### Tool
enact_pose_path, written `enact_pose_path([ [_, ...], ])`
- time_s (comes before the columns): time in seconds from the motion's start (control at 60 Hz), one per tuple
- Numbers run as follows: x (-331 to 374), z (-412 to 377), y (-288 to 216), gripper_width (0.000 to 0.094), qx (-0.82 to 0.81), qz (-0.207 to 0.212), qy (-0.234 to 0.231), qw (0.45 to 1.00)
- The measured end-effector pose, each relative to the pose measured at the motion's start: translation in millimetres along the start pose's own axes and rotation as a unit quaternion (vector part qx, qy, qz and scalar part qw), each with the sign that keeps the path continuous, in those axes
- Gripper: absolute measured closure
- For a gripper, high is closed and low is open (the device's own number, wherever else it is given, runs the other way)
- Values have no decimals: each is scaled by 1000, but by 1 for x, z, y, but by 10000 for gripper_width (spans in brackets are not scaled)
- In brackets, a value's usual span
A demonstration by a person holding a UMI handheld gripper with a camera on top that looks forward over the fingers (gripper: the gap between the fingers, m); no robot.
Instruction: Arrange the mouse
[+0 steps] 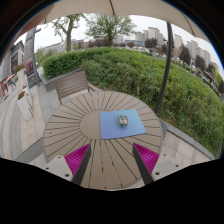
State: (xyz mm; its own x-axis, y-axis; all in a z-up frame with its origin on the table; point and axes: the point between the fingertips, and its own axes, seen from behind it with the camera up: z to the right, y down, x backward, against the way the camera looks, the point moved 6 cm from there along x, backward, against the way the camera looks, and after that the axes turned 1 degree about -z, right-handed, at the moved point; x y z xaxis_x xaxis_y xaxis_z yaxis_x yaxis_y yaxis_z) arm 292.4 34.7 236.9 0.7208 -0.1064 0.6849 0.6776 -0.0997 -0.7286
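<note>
A small grey mouse (123,121) lies on a light blue mouse mat (120,124) on a round slatted wooden table (70,125). My gripper (112,162) is open and empty above the near part of the table. Its two fingers, with magenta pads (77,157), stand wide apart. The mouse and mat are beyond the fingers, slightly to the right of the gap's middle.
A slatted wooden chair (70,84) stands behind the table on the left. A green hedge (150,70) runs behind and to the right. A paved terrace (18,115) lies to the left. A thin post (166,45) rises at the right.
</note>
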Motion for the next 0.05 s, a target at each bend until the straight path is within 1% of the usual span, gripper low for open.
enact_pose_path([
  [0.05,-1,-3,1,89,-12,-5,-7,1000],
])
